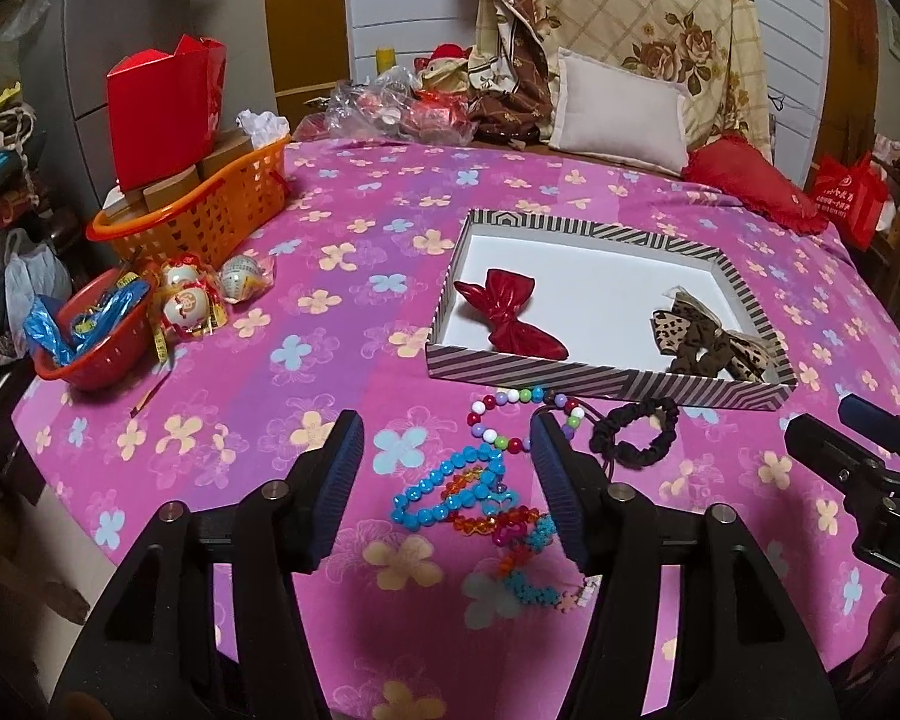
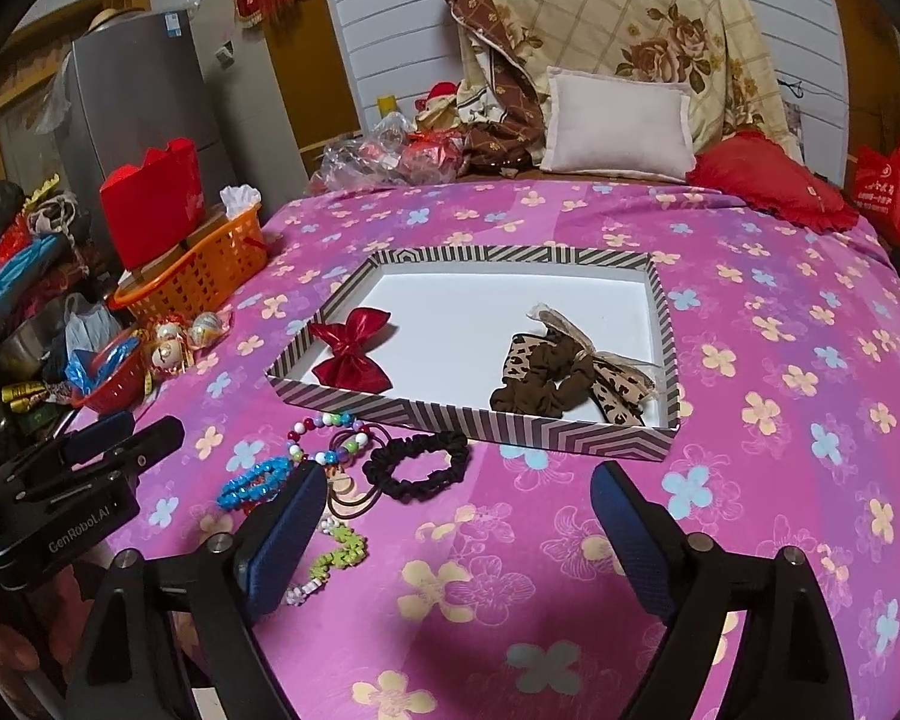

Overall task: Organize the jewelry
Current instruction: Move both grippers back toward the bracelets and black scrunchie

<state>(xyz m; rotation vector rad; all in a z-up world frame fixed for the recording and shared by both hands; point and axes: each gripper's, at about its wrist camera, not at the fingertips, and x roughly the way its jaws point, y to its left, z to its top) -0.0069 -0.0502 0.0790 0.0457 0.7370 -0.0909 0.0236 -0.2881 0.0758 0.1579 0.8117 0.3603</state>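
Two hand-held grippers hover over a pink flowered bedspread [image 2: 780,324] strewn with jewelry. The left gripper [image 1: 447,468], jaws spread wide and holding nothing, sits above a blue bead bracelet [image 1: 450,489], with a multicolored bead bracelet [image 1: 510,414] just beyond it and a black scrunchie [image 1: 633,432] to its right. The right gripper [image 2: 456,516], also spread and empty, hangs over bare bedspread near the black scrunchie [image 2: 420,463]. Seen from the right wrist camera, the left gripper's body bears the lettering "GenRobot.AI"; from the left, the other tool shows only the letters "DA" at the frame's edge. Behind the loose pieces lies a striped tray [image 2: 474,423] holding a red bow [image 2: 354,354] at its left and a leopard-print bow [image 2: 576,375] at its right. An orange basket [image 1: 210,210] stands at the far left; a red bag [image 2: 888,195] with unreadable print stands at the far right.
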